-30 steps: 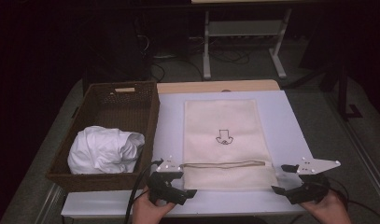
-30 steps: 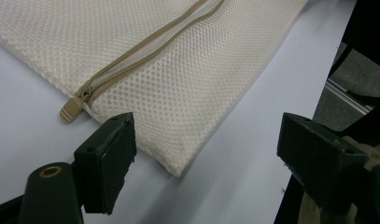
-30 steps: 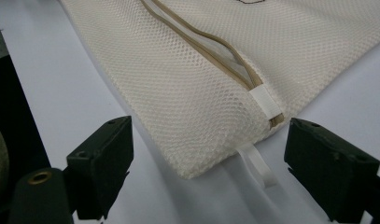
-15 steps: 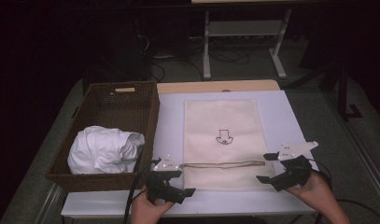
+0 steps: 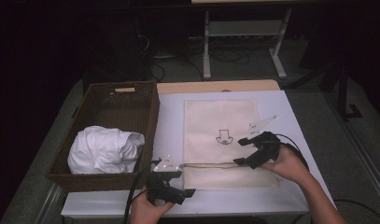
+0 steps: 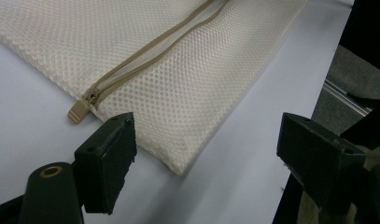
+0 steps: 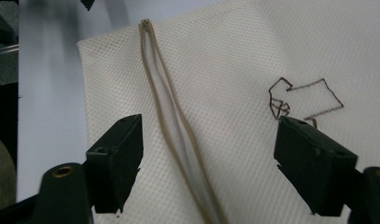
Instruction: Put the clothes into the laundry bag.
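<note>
Mesh fabric of a cream laundry bag (image 5: 223, 140) is seen lying flat on the white table (image 5: 295, 196), just right of a brown wicker basket (image 5: 108, 100) in which a bundle of white cloth (image 5: 105, 149) is held; a small dark line drawing (image 5: 223, 137) is printed near the middle of the bag, and a tan zipper (image 5: 211, 164) is run across it near the person's edge; in the right gripper view the zipper (image 7: 171, 126) is shown parted along its length, with paler lining between the two tapes. The left gripper (image 5: 176, 184) is held in the left hand (image 5: 143, 210) at the near left corner of the bag; in the left gripper view its jaws are seen spread wide above the table, nothing being clasped between them, with the bag's corner (image 6: 178, 165) and the zipper pull (image 6: 78, 111) lying just ahead of them. The right gripper (image 5: 243, 151) is carried in the right hand (image 5: 285, 163) over the right part of the bag, near the zipper's right end; its jaws have just been closing slightly, yet they are seen well apart in the right gripper view, straddling the open zipper from above, and nothing is gripped by them; whether the fabric is touched cannot be told.
</note>
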Action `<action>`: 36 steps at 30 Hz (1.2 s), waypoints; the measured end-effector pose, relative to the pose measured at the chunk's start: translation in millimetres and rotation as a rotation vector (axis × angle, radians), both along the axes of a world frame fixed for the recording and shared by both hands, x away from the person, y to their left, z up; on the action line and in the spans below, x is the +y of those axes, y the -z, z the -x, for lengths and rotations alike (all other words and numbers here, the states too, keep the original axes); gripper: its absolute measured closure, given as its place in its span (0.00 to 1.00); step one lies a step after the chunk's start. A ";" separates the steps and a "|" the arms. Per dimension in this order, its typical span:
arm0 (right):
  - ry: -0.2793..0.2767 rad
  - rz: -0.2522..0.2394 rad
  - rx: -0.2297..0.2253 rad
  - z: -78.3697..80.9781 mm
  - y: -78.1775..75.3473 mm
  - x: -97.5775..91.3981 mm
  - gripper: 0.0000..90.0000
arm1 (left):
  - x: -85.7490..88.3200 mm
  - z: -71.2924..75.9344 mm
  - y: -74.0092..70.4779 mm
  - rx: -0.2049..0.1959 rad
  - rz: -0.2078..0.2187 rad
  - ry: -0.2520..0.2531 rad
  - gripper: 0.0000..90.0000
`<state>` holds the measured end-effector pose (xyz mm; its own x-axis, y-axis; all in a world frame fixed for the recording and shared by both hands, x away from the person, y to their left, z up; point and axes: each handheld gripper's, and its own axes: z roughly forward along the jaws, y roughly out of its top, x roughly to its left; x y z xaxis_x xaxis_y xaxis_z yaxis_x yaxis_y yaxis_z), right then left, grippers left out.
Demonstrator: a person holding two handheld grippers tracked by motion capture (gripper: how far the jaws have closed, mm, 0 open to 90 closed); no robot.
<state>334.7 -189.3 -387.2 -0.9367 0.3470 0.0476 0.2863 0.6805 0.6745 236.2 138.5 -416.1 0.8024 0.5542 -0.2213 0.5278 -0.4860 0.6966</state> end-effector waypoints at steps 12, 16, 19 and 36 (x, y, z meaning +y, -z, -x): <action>-0.106 0.093 0.041 -26.9 23.4 35.1 0.46 | 0.9 1.4 0.4 0.004 0.002 0.000 0.21; -0.125 0.125 0.040 -27.3 29.8 39.5 0.53 | 0.7 1.3 0.5 0.006 0.003 -0.001 0.21; -0.137 0.141 0.036 -27.9 33.2 42.4 0.57 | 0.8 1.3 0.2 0.005 0.004 -0.003 0.22; -0.222 0.171 0.059 -23.8 47.4 59.0 0.72 | 0.4 1.7 0.3 0.007 0.007 -0.002 0.22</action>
